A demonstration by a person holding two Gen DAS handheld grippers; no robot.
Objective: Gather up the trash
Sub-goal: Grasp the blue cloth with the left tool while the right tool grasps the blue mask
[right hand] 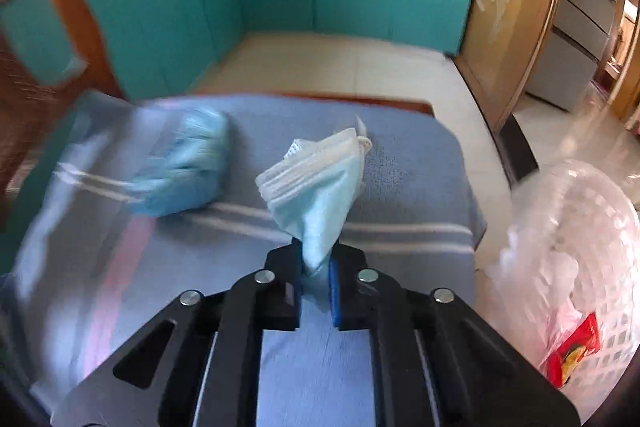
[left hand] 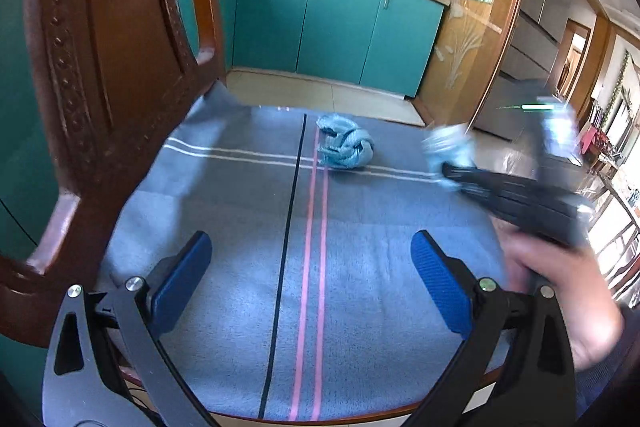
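Two risks here: right gripper (right hand: 316, 283) pinches only a corner of the face mask (right hand: 316, 183) over the table (right hand: 420, 163) — it could slip before the bin (right hand: 592, 227); left gripper (left hand: 312, 267) gapes empty — crumpled wad (left hand: 346, 143) waits

Both views are bright with daylight. In the left wrist view, strong glare comes from the windows (left hand: 616, 239) at the right edge, and the right gripper (left hand: 450, 173) is smeared. The right wrist view is blurred, mostly at left. Fisheye distortion bends the edges, with dark corners.
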